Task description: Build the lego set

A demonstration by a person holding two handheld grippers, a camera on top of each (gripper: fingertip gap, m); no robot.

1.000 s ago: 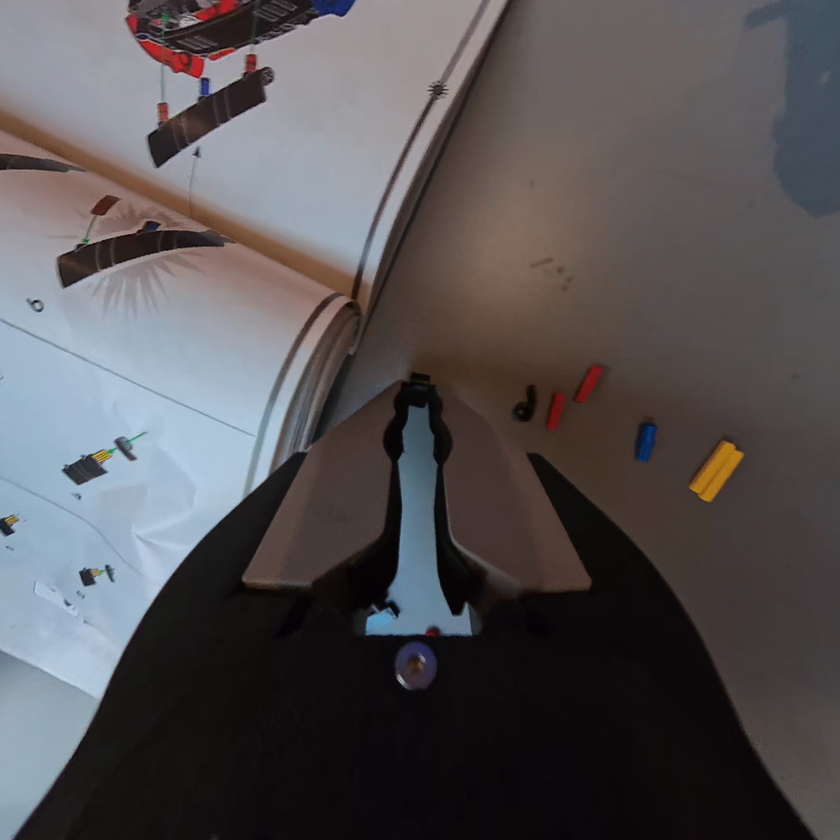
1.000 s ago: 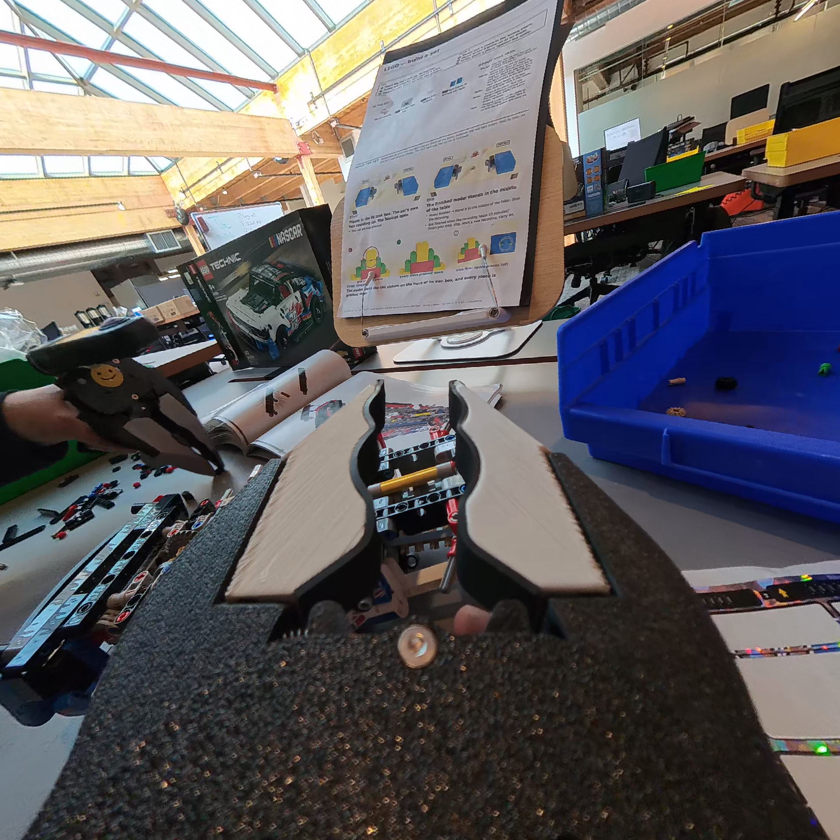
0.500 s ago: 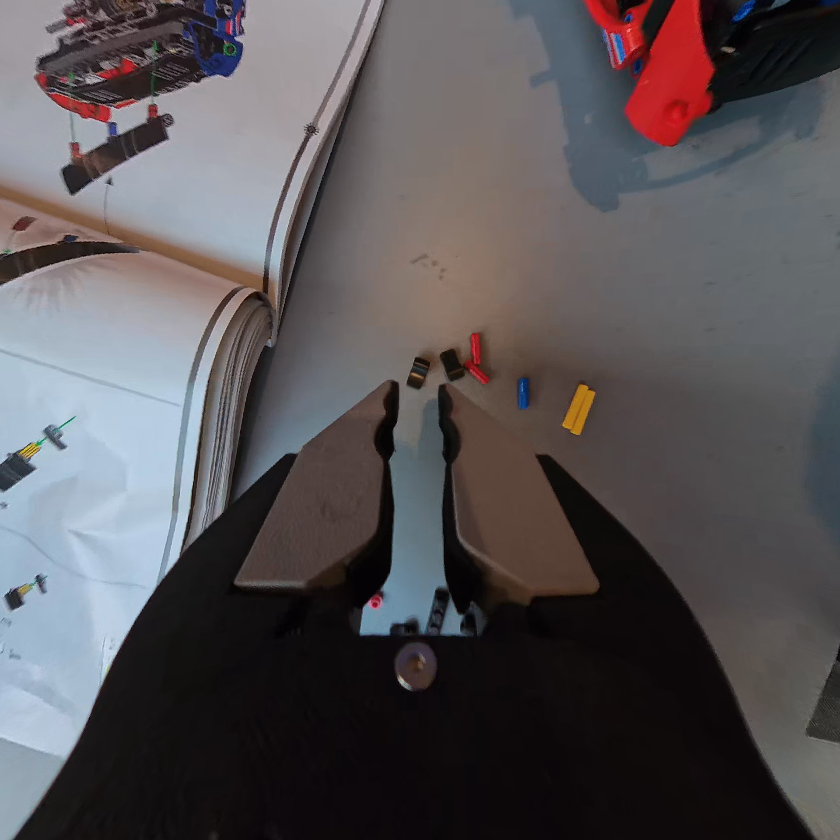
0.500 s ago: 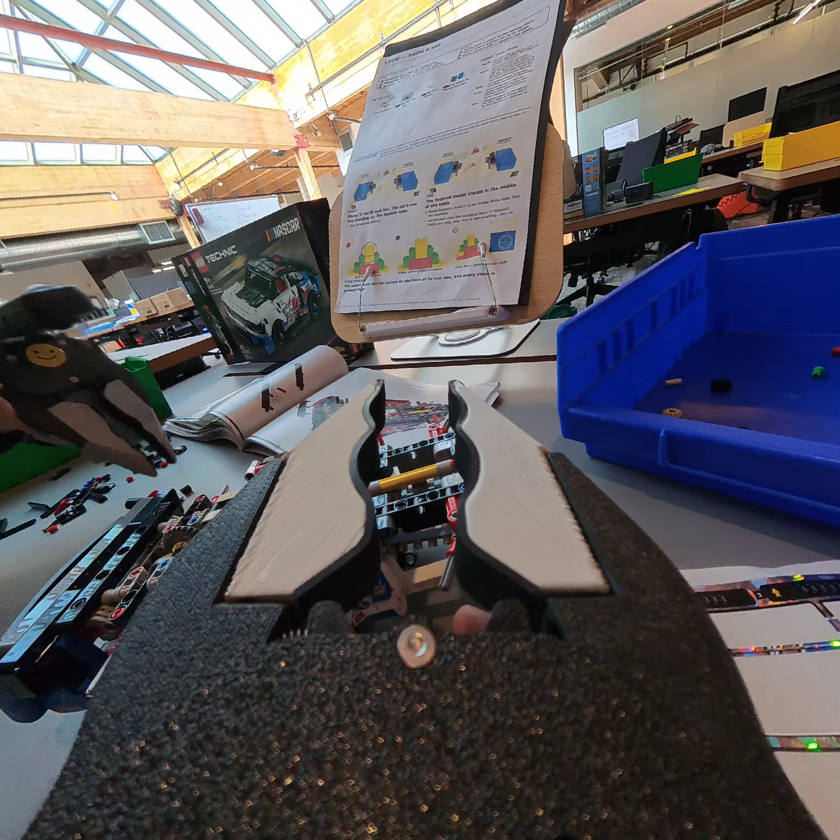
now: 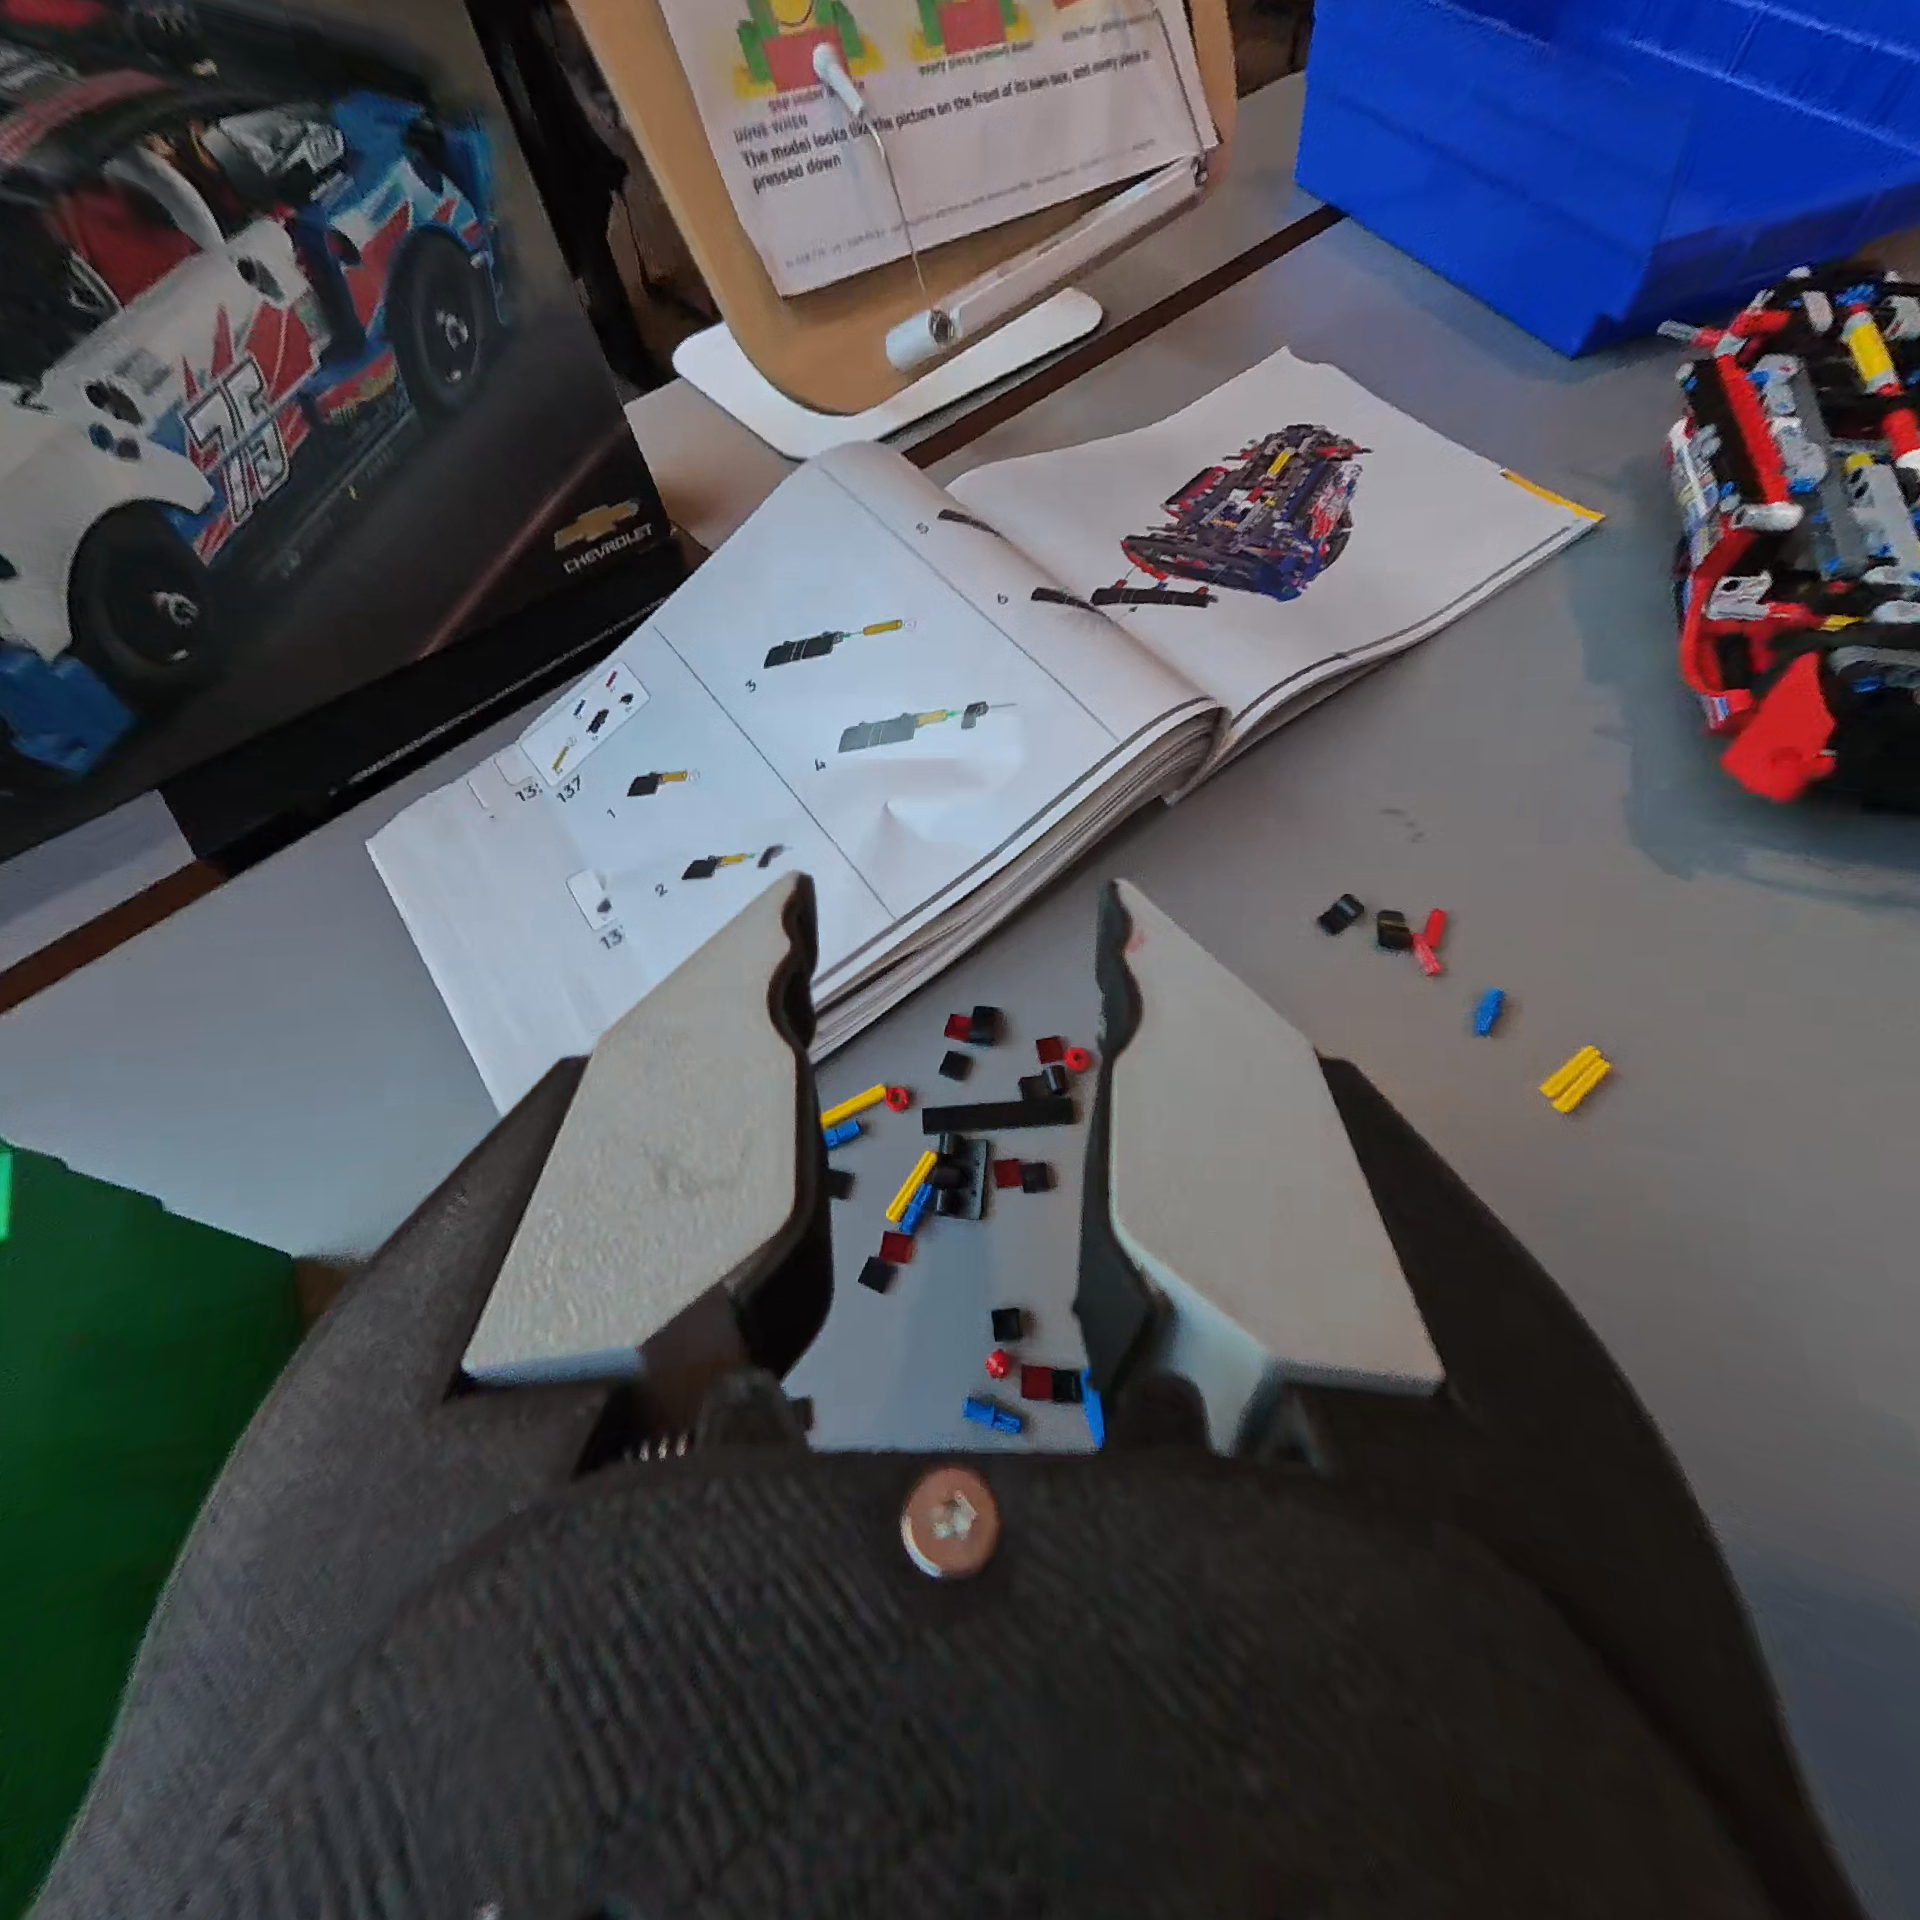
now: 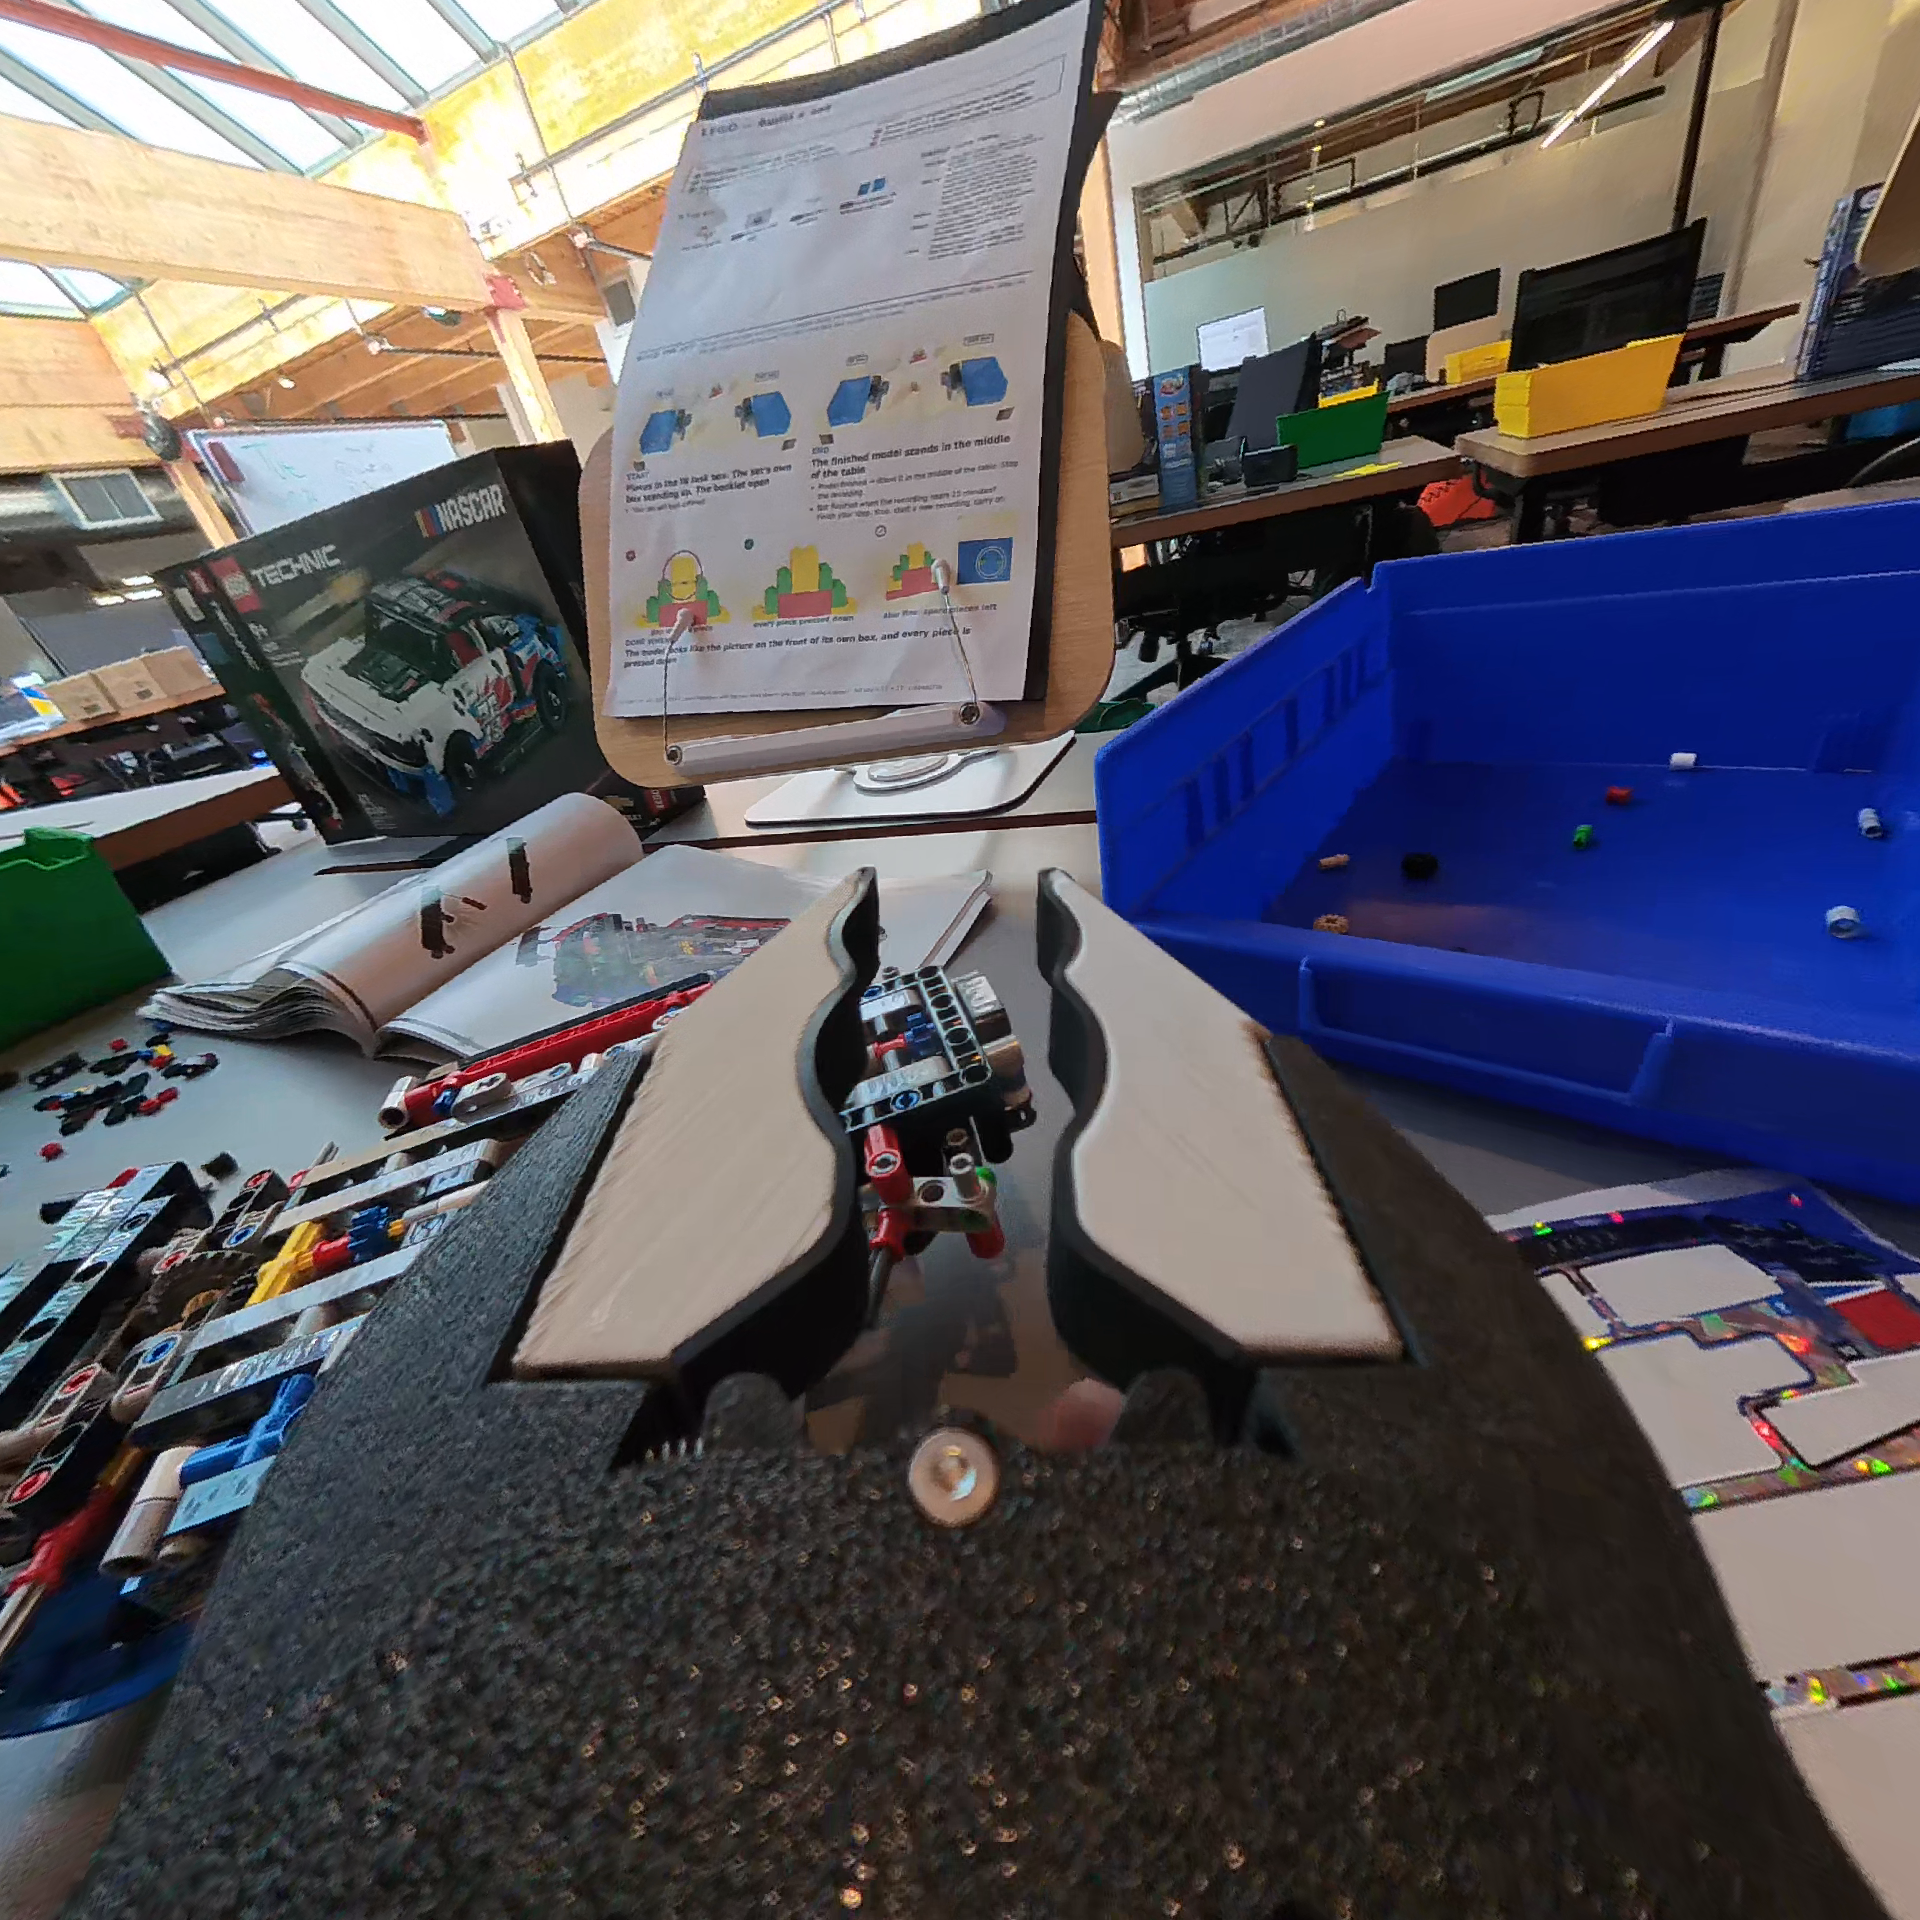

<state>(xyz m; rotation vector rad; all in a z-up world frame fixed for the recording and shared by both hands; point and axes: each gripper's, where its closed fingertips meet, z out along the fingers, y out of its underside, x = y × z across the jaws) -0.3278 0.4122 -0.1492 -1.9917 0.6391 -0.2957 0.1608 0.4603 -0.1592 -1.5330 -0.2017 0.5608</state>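
In the left wrist view my left gripper [image 5: 951, 909] is open and empty, held above several small loose red, black, blue and yellow pieces [image 5: 961, 1148] on the grey table [image 5: 1455, 1351]. The part-built red and black model [image 5: 1803, 540] lies at the far right. In the right wrist view my right gripper [image 6: 956, 883] stands with its jaws a little apart around the model's black frame end [image 6: 935, 1039]. The rest of the model [image 6: 208, 1299] stretches to the left on the table. The left gripper does not show in this view.
The open instruction booklet [image 5: 935, 665] lies ahead, with the set box [image 5: 260, 416] and a sheet on a stand [image 6: 831, 416] behind it. A blue bin [image 6: 1507, 987] stands right, a green bin [image 5: 94, 1455] left. Two black and two red bits [image 5: 1387, 930], a blue pin [image 5: 1488, 1010] and a yellow piece [image 5: 1574, 1077] lie apart. The left gripper's tips are roughly 50 cm from the right gripper's. My right gripper is the nearer one to the model [image 6: 208, 1299]: about 15 cm, against 35 cm.
My left gripper let go of a small black piece, opened wide and pulled up and back from the table. My right gripper eased its hold and shifted right along the model.
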